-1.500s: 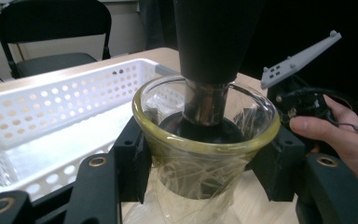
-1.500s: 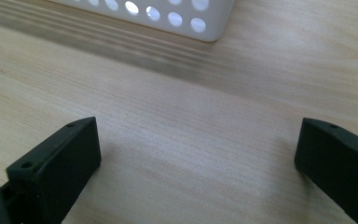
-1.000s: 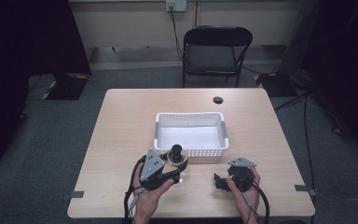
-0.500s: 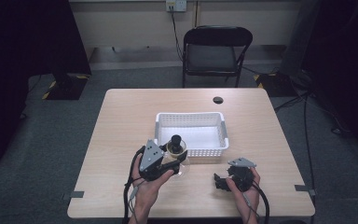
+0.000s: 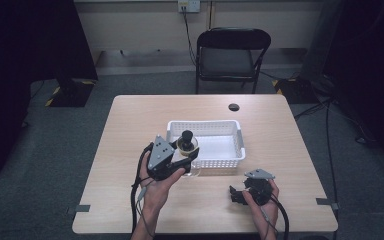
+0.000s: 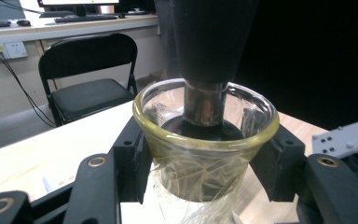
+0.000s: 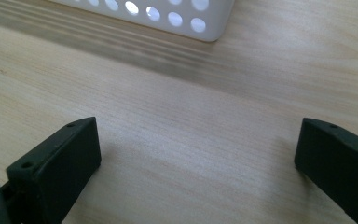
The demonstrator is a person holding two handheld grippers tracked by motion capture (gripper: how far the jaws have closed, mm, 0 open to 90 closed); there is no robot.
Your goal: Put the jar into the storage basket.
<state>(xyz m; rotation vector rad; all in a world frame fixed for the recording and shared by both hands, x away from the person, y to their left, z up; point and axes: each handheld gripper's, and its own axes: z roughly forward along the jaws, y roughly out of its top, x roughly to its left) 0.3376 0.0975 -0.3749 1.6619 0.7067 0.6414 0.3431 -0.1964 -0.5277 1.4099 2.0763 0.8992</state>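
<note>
High view: my left gripper [image 5: 182, 161], clamped on the glass jar [image 5: 187, 150], has lifted it off the table [image 5: 130, 150] to the white basket's [image 5: 230, 131] front-left rim, mid-frame, drop-in next; right gripper [image 5: 240, 195] idle, jaws wide.

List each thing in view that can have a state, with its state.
left gripper: shut on the glass jar.
glass jar: upright, stoppered, held beside the basket's near wall.
black stopper: seated in the jar's mouth.
right gripper: open, nothing between its jaws.
white basket: upright on the table.
folding chair: unfolded.
</note>
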